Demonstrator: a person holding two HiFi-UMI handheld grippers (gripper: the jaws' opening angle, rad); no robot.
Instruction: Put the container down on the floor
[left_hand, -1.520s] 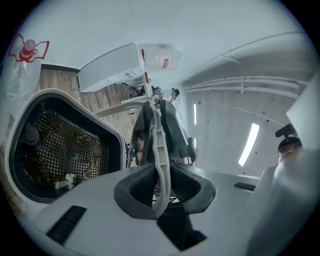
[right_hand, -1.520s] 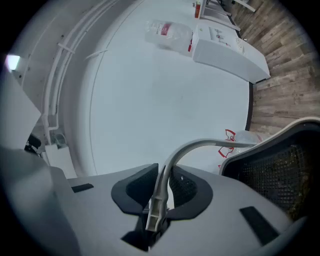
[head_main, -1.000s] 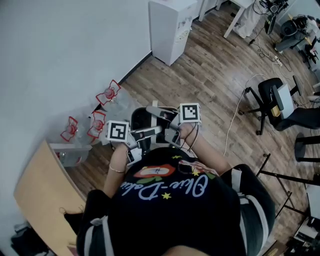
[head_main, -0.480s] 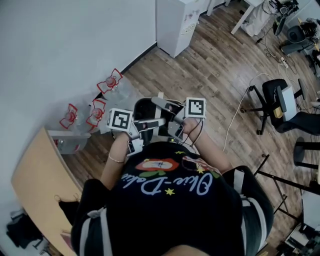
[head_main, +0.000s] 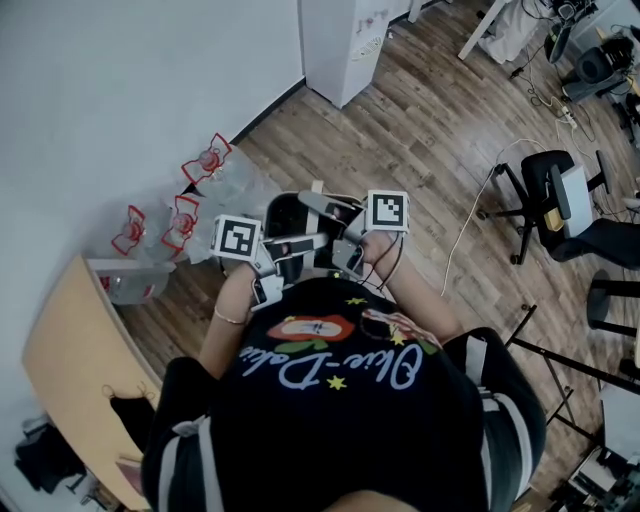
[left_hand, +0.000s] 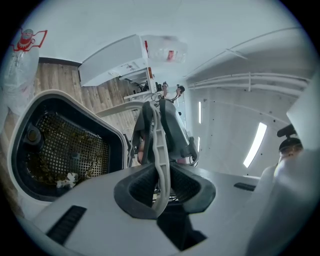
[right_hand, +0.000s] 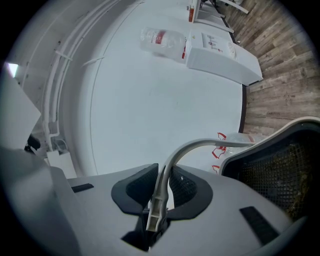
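The container is a dark bin with a white rim and a mesh basket inside, and it hangs above the wood floor in front of the person. Its thin grey handle runs between the pads of my left gripper, which is shut on it. My right gripper is shut on the handle's curved grey end. In the head view my left gripper and my right gripper meet over the bin. Debris lies in the basket.
Several clear water jugs with red handles lie by the white wall at the left. A white cabinet stands further back. A wooden tabletop is at the lower left, and an office chair and a floor cable are at the right.
Both grippers have carried the container a short way across the room, and the jugs have slid left in the head view. Both grips look the same.
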